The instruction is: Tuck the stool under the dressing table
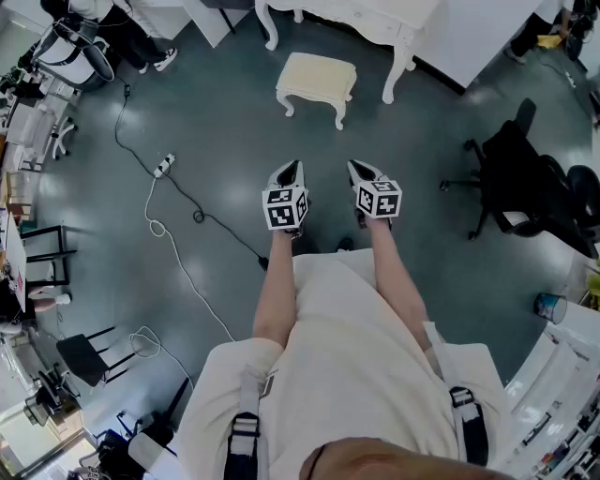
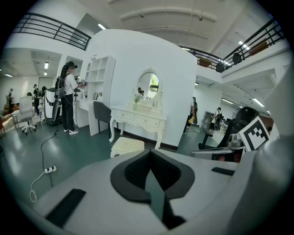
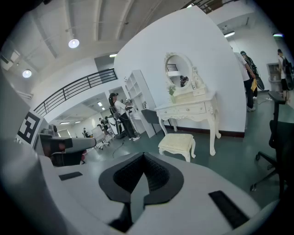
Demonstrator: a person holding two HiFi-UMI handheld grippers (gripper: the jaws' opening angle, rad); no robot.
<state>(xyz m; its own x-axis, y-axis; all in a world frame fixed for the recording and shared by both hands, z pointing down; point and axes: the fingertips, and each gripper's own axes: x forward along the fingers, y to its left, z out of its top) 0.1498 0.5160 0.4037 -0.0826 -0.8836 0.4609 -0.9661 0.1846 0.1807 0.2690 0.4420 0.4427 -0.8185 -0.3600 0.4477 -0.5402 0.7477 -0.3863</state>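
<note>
The cream cushioned stool (image 1: 317, 82) stands on the teal floor, out in front of the white dressing table (image 1: 377, 21) and apart from it. It shows too in the left gripper view, where the stool (image 2: 127, 146) sits before the mirrored table (image 2: 140, 119), and in the right gripper view as the stool (image 3: 177, 143) beside the table (image 3: 188, 109). My left gripper (image 1: 292, 166) and right gripper (image 1: 355, 167) are held side by side, well short of the stool, pointing toward it. Both sets of jaws are shut with nothing between them, as seen at the left gripper (image 2: 149, 152) and the right gripper (image 3: 144, 156).
A black office chair (image 1: 525, 178) stands at the right. A power strip (image 1: 165, 166) and its cable trail across the floor on the left. A person (image 2: 69, 97) stands by white shelves left of the table, near a dark chair (image 2: 102, 113). Racks and stools line the left edge.
</note>
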